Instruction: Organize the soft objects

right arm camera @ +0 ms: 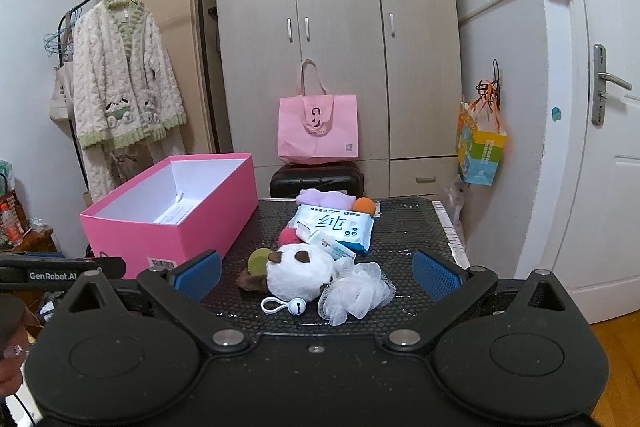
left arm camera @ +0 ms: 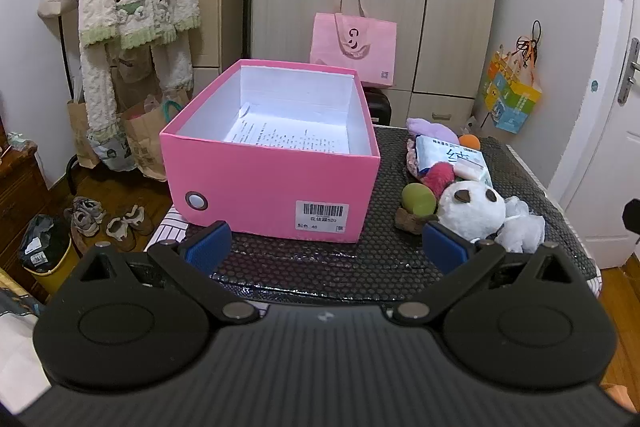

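An open pink box (left arm camera: 276, 187) holding only a printed paper stands on the black mat; it also shows in the right wrist view (right arm camera: 176, 227). Right of it lies a pile of soft things: a white panda plush (right arm camera: 298, 271), a white mesh sponge (right arm camera: 356, 291), a green ball (right arm camera: 258, 261), a wipes pack (right arm camera: 340, 227), an orange ball (right arm camera: 364, 205), a purple cloth (right arm camera: 326, 197). The panda plush also shows in the left wrist view (left arm camera: 472, 209). My left gripper (left arm camera: 326, 247) is open and empty before the box. My right gripper (right arm camera: 316, 271) is open and empty, just short of the plush.
A white bell keyring (right arm camera: 286, 305) lies in front of the plush. A pink tote bag (right arm camera: 318, 129) sits on a dark case before the wardrobe. A clothes rack with a fluffy robe (right arm camera: 120, 87) stands left. A door (right arm camera: 600, 147) is at right.
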Motion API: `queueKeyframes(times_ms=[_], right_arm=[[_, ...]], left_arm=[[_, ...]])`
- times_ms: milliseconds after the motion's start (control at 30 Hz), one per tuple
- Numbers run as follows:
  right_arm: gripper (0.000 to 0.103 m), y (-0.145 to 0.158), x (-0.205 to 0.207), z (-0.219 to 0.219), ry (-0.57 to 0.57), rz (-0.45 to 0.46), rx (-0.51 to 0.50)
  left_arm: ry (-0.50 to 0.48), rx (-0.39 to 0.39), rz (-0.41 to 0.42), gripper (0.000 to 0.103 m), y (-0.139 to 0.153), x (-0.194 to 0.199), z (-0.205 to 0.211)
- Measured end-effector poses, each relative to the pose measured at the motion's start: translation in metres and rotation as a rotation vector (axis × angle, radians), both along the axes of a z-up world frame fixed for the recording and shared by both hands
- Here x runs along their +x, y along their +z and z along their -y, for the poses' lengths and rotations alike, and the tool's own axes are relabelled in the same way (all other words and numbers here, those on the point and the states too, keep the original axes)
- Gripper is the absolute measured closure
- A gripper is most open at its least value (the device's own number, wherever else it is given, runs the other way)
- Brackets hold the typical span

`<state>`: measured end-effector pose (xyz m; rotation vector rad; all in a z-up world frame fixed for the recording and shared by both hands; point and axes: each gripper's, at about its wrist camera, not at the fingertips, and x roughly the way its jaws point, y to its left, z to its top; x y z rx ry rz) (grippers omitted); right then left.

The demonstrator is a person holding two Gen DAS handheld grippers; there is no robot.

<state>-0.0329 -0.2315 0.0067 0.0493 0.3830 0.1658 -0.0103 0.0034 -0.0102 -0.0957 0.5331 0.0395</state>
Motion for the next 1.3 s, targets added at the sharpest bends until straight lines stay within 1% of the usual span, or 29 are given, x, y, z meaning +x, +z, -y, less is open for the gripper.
queueKeyframes(times_ms=[133,267,433,533,667,800,900,967,1000,1067,1133,1167,1233,1300], right_arm=[[0.0,-0.001,0.0,0.003,-0.005,0.011,0.008],[0.0,-0.004,0.002,0.004,-0.016,0.01,0.003],[0.0,-0.007,0.006,0.003,-0.019,0.005,-0.015],[0.0,-0.004,0.009,0.003,-0.018,0.011,-0.034],[0.0,0.003,0.014,0.008,-0.02,0.041,-0.054],[0.0,0.004,0.022,0.015,-0.013,0.083,-0.065],[0.0,-0.003,0.031,0.025,0.016,0.113,-0.039],[0.0,-0.008,0.041,0.033,0.027,0.102,-0.02],[0.0,-0.01,0.045,0.035,0.028,0.093,-0.016],[0.0,-0.016,0.056,0.04,0.028,0.073,-0.015],[0.0,-0.024,0.064,0.042,0.033,0.057,-0.027],[0.0,-0.027,0.068,0.043,0.037,0.048,-0.035],[0.0,-0.033,0.078,0.045,0.046,0.034,-0.051],[0.0,-0.04,0.085,0.046,0.055,0.019,-0.062]], left_arm=[[-0.011,-0.008,-0.005,0.0,-0.002,0.002,0.001],[-0.038,-0.037,-0.037,0.0,-0.007,0.008,0.003],[-0.058,-0.015,-0.058,0.0,-0.012,0.015,0.01],[-0.086,-0.006,-0.063,0.0,-0.009,0.019,0.012],[-0.142,-0.012,-0.026,0.0,0.004,0.022,0.016],[-0.258,-0.033,-0.008,0.0,0.014,0.033,0.027],[-0.307,-0.001,0.023,0.002,0.016,0.043,0.043],[-0.337,0.012,0.034,0.003,0.016,0.051,0.053],[-0.349,0.007,0.034,0.003,0.016,0.055,0.056],[-0.369,-0.01,0.035,0.006,0.015,0.066,0.061],[-0.369,-0.005,0.015,0.018,0.012,0.082,0.068],[-0.367,0.004,0.004,0.022,0.01,0.089,0.072],[-0.353,0.018,-0.027,0.032,0.005,0.106,0.077],[-0.361,0.01,-0.06,0.036,0.0,0.119,0.079]])
